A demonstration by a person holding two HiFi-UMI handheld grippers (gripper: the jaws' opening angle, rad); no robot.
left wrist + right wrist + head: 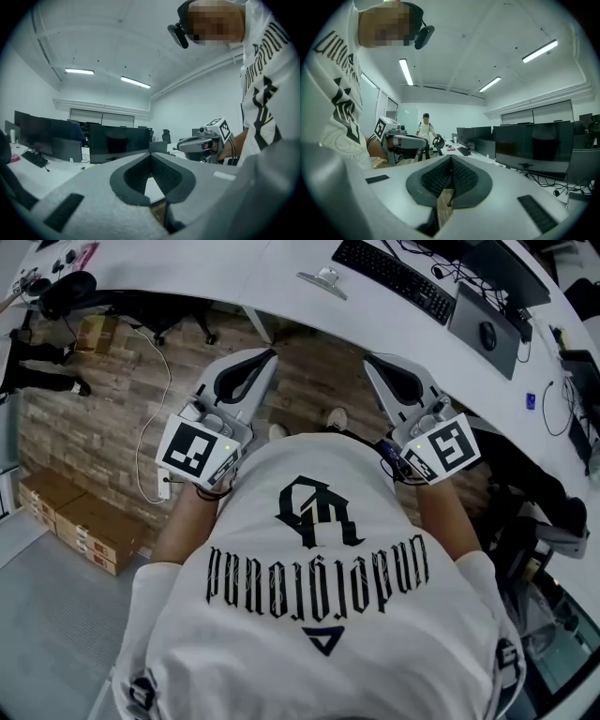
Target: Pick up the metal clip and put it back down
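Observation:
A small shiny metal clip lies on the white desk, far ahead of both grippers. I hold the left gripper and the right gripper close to my chest, above the wooden floor, side by side and pointing toward the desk. In the left gripper view the left gripper has its dark pads meeting at the tip with nothing between them. The right gripper looks the same in its own view, tips together and empty. Each gripper view shows the other gripper beside it.
A black keyboard and a mouse lie on the desk at the right. Cardboard boxes sit on the floor at the left, with a white cable nearby. Rows of dark monitors line the desks. A person stands far off.

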